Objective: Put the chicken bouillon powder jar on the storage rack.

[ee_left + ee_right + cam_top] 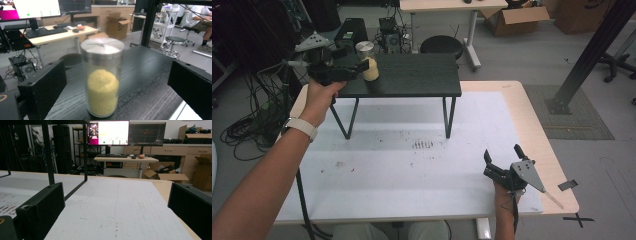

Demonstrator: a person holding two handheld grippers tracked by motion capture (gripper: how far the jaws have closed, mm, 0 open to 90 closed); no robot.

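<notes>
The left gripper [357,66] is open, its jaws flanking but not touching the jar [102,77], which stands upright near the left end of the black shelf [422,80] on the bench [512,100]. To grasp well, judged from this pose: centre the jar between the jaws, close on the glass below the lid, and keep it vertical. The jar is clear-walled with a brushed metal lid and roughly two-thirds full of yellow grain; the right gripper [504,162] rests open, empty, low over the bench.
</notes>
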